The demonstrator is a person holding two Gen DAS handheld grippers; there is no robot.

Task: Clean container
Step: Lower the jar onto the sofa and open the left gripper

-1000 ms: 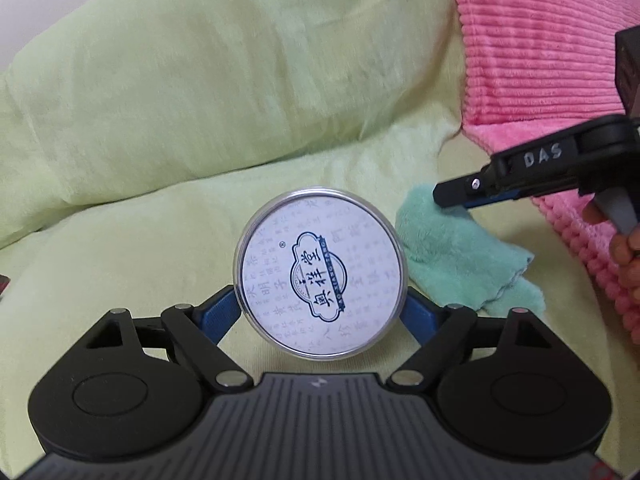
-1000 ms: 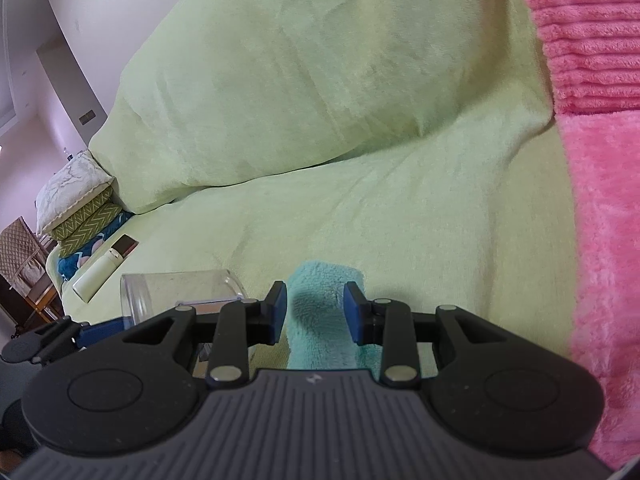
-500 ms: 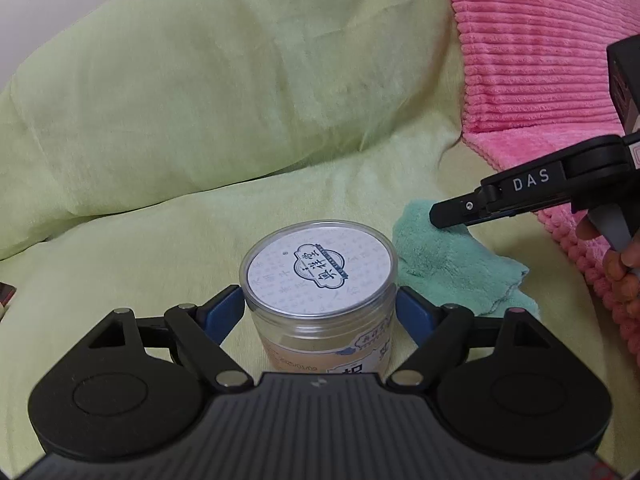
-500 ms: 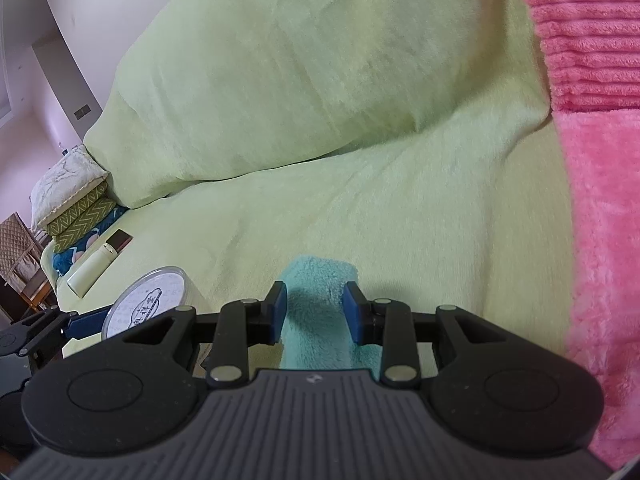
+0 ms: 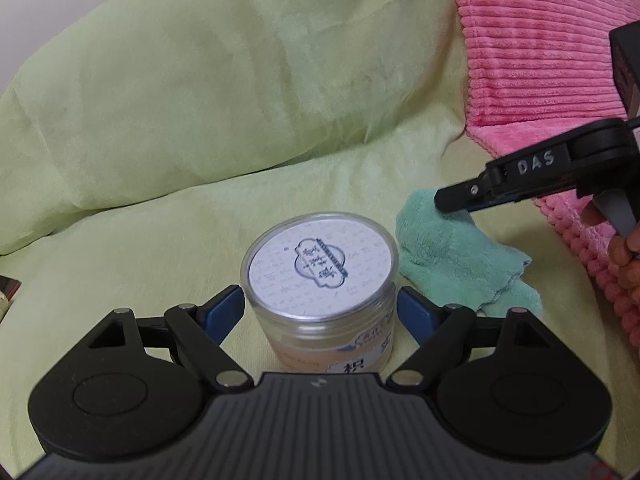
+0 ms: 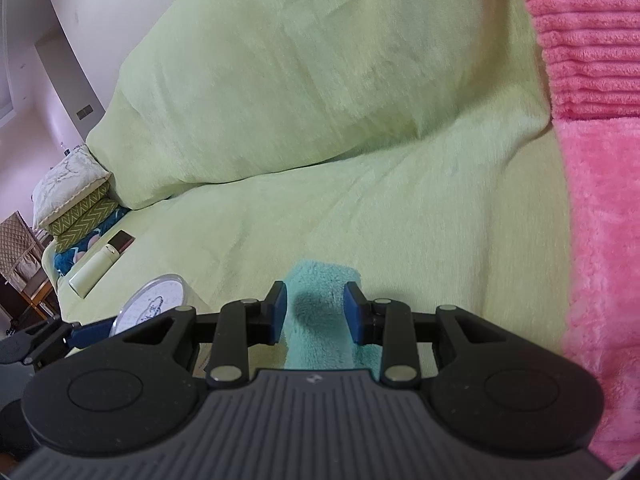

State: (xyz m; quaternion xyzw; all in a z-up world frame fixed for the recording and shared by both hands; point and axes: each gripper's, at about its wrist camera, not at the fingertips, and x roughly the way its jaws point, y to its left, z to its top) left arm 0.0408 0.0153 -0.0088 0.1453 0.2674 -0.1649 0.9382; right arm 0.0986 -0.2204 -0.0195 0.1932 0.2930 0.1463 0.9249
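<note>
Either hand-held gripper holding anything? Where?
Left hand-held gripper straddles the jar below its lid, jaws just opened; grip cannot be told. Right hand-held gripper is open over the cloth, holding nothing.

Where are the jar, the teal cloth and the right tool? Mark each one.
jar [image 5: 320, 266]: left wrist view, middle of its white printed lid.
teal cloth [image 5: 452, 256]: left wrist view, the fluffy middle, right of the jar.
right tool [image 6: 315, 314]: right wrist view, midway between its blue fingertips, above the cloth.

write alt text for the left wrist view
A clear round jar with a white printed lid stands on a green blanket between the left gripper's open blue fingers. Right of it, the right gripper hovers over a teal cloth.
</note>
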